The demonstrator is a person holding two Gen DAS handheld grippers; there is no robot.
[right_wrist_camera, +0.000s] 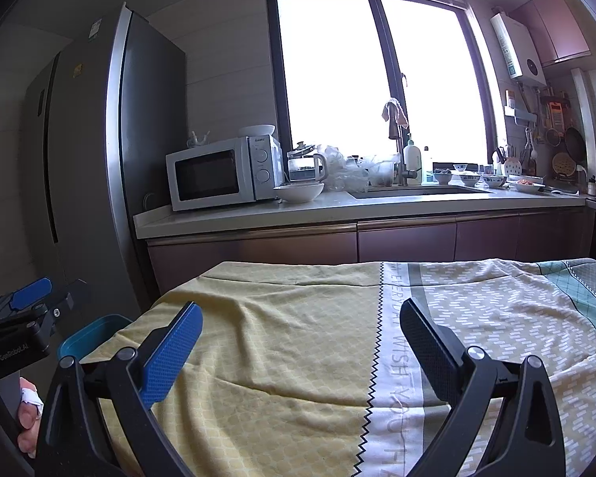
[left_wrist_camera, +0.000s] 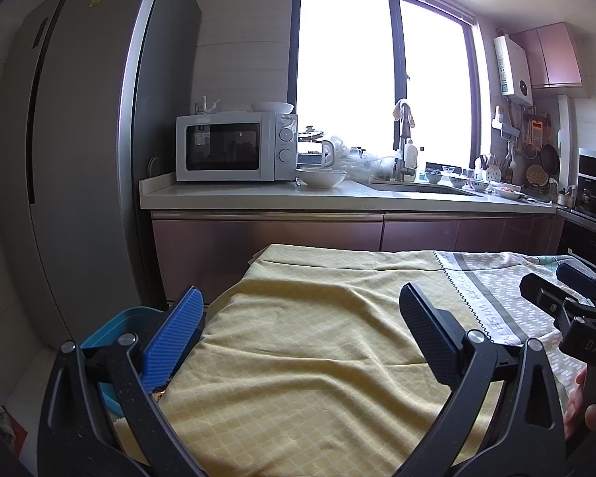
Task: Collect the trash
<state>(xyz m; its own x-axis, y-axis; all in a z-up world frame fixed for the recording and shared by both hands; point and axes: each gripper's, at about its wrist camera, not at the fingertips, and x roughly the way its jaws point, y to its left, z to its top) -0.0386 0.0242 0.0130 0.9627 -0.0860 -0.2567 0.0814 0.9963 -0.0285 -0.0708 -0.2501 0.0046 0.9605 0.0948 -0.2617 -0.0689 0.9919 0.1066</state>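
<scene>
Trash bin [left_wrist_camera: 111,320], a teal tub, stood low at the left edge of the cloth-draped worktop [left_wrist_camera: 298,357], beside the refrigerator [left_wrist_camera: 79,159]. My left hand-held gripper [left_wrist_camera: 298,334] hung over the yellow cloth, jaws spread wide and empty. My right hand-held gripper [right_wrist_camera: 300,351] hovered alongside, equally agape, holding nothing.

Your left claw [left_wrist_camera: 300,332] and right claw [right_wrist_camera: 301,351] look alike: each has black, speckled triangular arms with cut-out slots and round silver pivot screws. On each, one finger carries a bright blue dimpled pad [right_wrist_camera: 171,355] and the other a black textured pad [right_wrist_camera: 427,353]. White lettering marks each body. Your left hand [right_wrist_camera: 28,417] wears a white wrap on one finger.
</scene>
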